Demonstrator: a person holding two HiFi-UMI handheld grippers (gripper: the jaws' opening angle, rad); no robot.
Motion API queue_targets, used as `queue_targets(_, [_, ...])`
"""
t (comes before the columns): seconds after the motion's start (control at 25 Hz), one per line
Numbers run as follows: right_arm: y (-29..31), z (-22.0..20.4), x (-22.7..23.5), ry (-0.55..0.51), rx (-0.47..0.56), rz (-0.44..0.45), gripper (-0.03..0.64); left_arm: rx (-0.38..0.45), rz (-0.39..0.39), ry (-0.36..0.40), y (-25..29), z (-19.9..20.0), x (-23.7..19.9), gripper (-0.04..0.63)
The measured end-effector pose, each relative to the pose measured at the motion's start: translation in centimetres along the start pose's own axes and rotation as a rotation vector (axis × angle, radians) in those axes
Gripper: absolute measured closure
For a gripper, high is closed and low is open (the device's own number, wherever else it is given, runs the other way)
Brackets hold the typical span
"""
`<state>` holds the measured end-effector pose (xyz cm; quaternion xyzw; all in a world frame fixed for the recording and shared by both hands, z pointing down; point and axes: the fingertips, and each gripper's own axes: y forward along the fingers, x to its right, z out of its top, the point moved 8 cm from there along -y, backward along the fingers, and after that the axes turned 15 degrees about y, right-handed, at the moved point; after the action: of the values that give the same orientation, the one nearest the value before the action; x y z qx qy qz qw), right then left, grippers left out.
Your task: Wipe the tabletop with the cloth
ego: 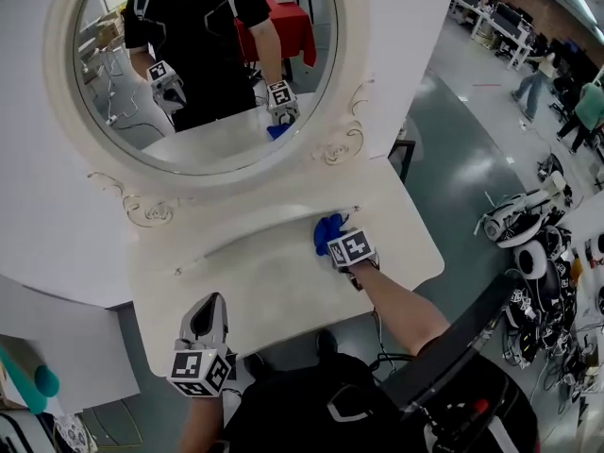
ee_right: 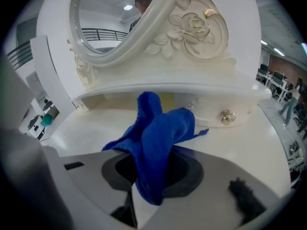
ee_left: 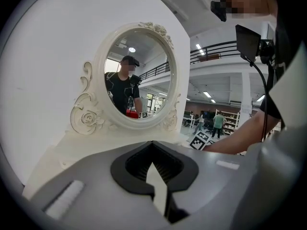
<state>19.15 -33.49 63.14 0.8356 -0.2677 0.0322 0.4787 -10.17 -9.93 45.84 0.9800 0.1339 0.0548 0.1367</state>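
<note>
The right tool (ego: 336, 240) pinches a crumpled blue cloth (ee_right: 158, 133) on the glossy cream tabletop (ego: 264, 291); left tool (ego: 209, 306) pressed together.

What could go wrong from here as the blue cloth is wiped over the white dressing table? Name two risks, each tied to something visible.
1. The blue cloth is bunched and stands up from the right gripper, so little of it may lie flat on the tabletop; the hard jaws might rub the surface instead.
2. A loose corner of the cloth points toward the drawer knob and could snag there.
</note>
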Motion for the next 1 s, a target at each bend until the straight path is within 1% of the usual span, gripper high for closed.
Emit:
queue_targets(0.08, [-0.5, -0.9, 0.0, 0.007, -0.001, 0.013, 0.505, -0.002, -0.005, 0.003, 0.3, 0.0, -0.1, 0.589])
queue_targets(0.2, [-2.0, -3.1, 0.0, 0.009, -0.022, 0.007, 0.505, 0.004, -0.012, 0.011, 0.6, 0.0, 0.0, 0.589])
queue_targets(0.36, [-4.4, -6.6, -0.2, 0.041, -0.037, 0.025, 0.505, 0.040, 0.001, 0.034, 0.8, 0.7, -0.1, 0.589])
queue_targets(0.64, [-7.9, -12.6, -1.2, 0.106, -0.048, 0.033, 0.505, 0.040, -0.066, 0.037, 1.5, 0.8, 0.1, 0.588])
queue_targets(0.76, [-9.2, -14.3, -1.4, 0.121, -0.066, 0.039, 0.505, 0.043, -0.089, 0.036, 2.1, 0.8, 0.5, 0.588])
queue_targets(0.84, [-9.6, -15.0, -1.5, 0.113, -0.084, 0.049, 0.505, 0.045, -0.100, 0.034, 2.4, 0.8, 0.8, 0.589])
queue_targets(0.92, [-9.8, -15.2, -1.5, 0.062, -0.102, 0.065, 0.505, 0.046, -0.106, 0.032, 2.7, 0.8, 1.2, 0.588])
queue_targets(1.0, [-9.7, -14.3, -1.1, 0.017, -0.093, 0.082, 0.505, 0.049, -0.107, 0.032, 2.9, 0.9, 1.7, 0.588])
